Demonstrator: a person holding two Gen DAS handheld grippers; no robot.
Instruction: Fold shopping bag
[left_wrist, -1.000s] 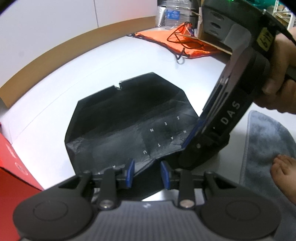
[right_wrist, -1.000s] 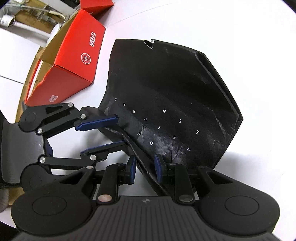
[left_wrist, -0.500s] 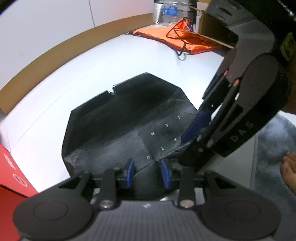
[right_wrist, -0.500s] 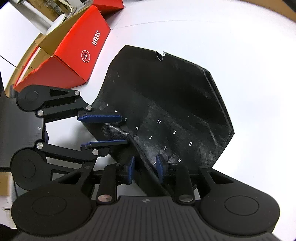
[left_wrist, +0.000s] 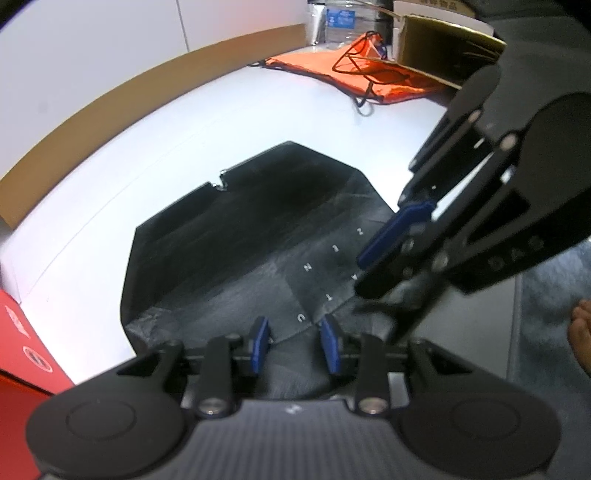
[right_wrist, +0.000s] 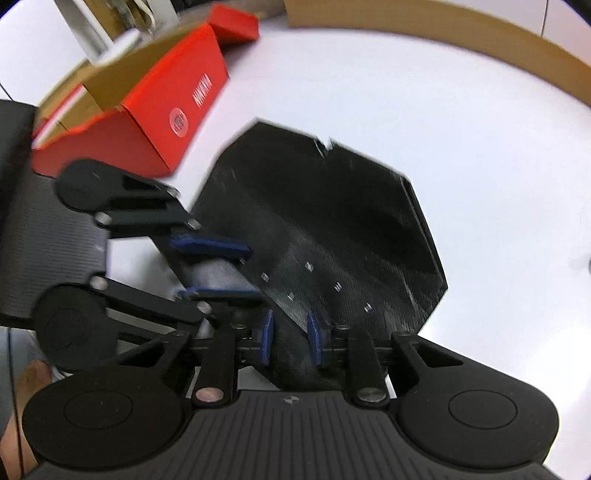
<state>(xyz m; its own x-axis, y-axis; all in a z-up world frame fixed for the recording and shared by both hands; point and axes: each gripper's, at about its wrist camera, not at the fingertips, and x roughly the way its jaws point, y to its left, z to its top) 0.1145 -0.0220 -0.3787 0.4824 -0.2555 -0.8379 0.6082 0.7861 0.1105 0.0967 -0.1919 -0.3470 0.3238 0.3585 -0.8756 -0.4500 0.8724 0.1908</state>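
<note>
A black shopping bag (left_wrist: 240, 236) with small white letters lies flattened on a white table; it also shows in the right wrist view (right_wrist: 325, 221). Its near edge is lifted off the table. My left gripper (left_wrist: 293, 338) is partly open, with that edge between its blue pads. My right gripper (right_wrist: 290, 334) is partly open too, with the same edge between its pads, just right of the left one. Each gripper shows in the other's view: the right gripper (left_wrist: 391, 240) and the left gripper (right_wrist: 214, 266). Whether the pads press the fabric is unclear.
A red cardboard box (right_wrist: 155, 114) stands left of the bag. An orange drawstring bag (left_wrist: 354, 74) and a brown carton (left_wrist: 443, 48) lie at the far right. A brown table edge (left_wrist: 110, 99) runs along the back. A grey mat (left_wrist: 554, 314) and a bare foot are at the right.
Both grippers have moved forward and up with the bag's near edge, folding it toward the far side. The right gripper has swung round, so the red box sits higher in its view.
</note>
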